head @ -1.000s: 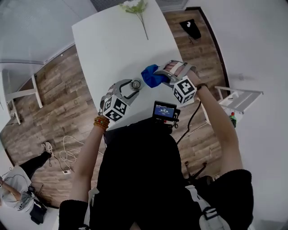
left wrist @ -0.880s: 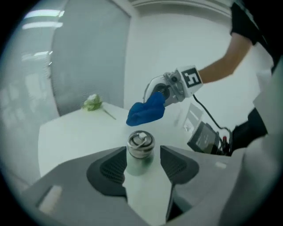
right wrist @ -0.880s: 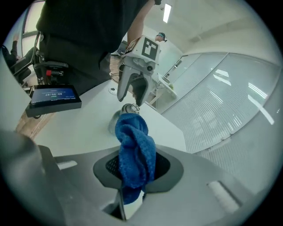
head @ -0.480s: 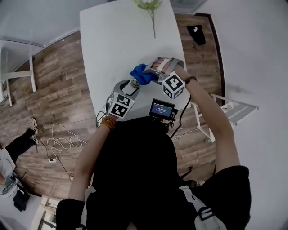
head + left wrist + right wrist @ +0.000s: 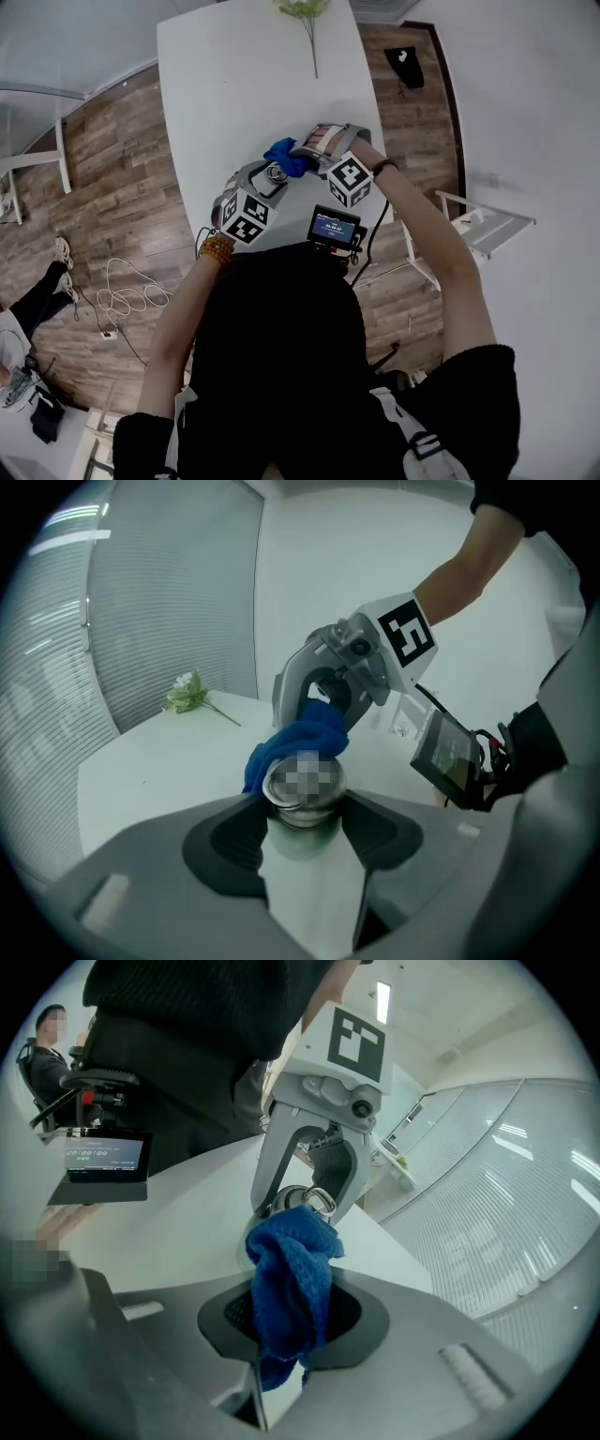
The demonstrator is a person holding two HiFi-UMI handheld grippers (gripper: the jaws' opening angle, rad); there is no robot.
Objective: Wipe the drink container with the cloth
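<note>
- We see the left gripper [image 5: 302, 829] with the metal drink container [image 5: 302, 794] standing upright between its jaws. Both dark pads lie against the container's sides, and the jaws are easing open at this moment.
- The right gripper [image 5: 281, 1335] is clamped on a blue cloth [image 5: 289, 1274], which bunches up and out of its closed jaws.
- We find the free end of the cloth pressed against the top of the container, on the side away from the left gripper. The ring on the container's cap shows just above the fabric in the right gripper view.
- From the head view, the two grippers meet nose to nose over the near part of the white table [image 5: 244, 84], the left one at left and the right one at right. The container and cloth sit between them.
- A small lit screen [image 5: 333, 228] stands at the table's near edge, just beside the right gripper's marker cube.
- A flower sprig [image 5: 302, 11] lies at the far end of the table, well apart from the work.
- Wood flooring [image 5: 112, 187] shows on both sides of the table.
</note>
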